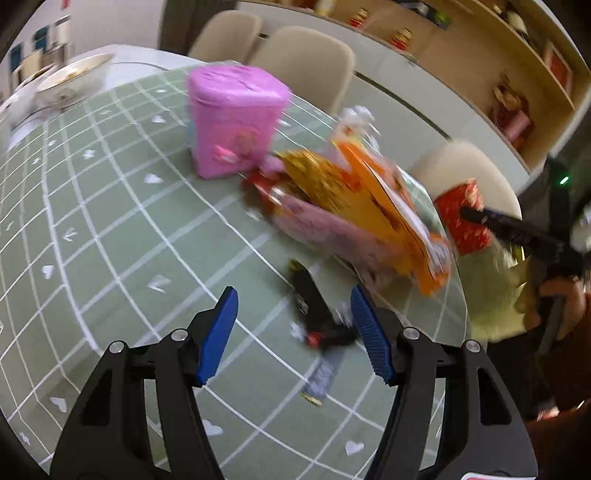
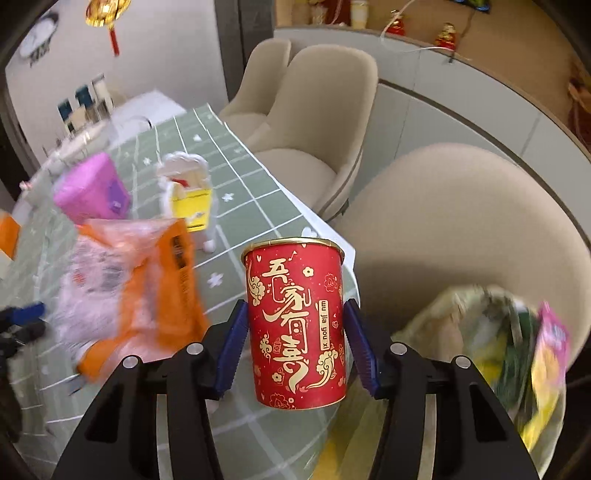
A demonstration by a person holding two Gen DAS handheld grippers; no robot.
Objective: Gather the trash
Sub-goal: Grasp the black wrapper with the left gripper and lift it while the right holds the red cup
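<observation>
Red cup point(image 2: 297, 325) between right jaws; black wrapper point(image 1: 314, 314) left-view only.

Home dining room, festive decor
Long table point(image 1: 110, 229) with green grid cloth, padded beige chairs point(image 2: 325, 122) along it, wall shelving point(image 1: 517, 74) with red ornaments, gold-and-red hanging charm point(image 2: 107, 14), wall clock point(image 2: 38, 44)

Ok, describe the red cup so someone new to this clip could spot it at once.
Start at the green grid-patterned tablecloth and go to its near corner, beside the closest beige chair. There the red cup stands upright between the fingers of the right tool. Unlike the crumpled orange bag beside it, it is a rigid cylinder with gold Chinese lettering.
</observation>
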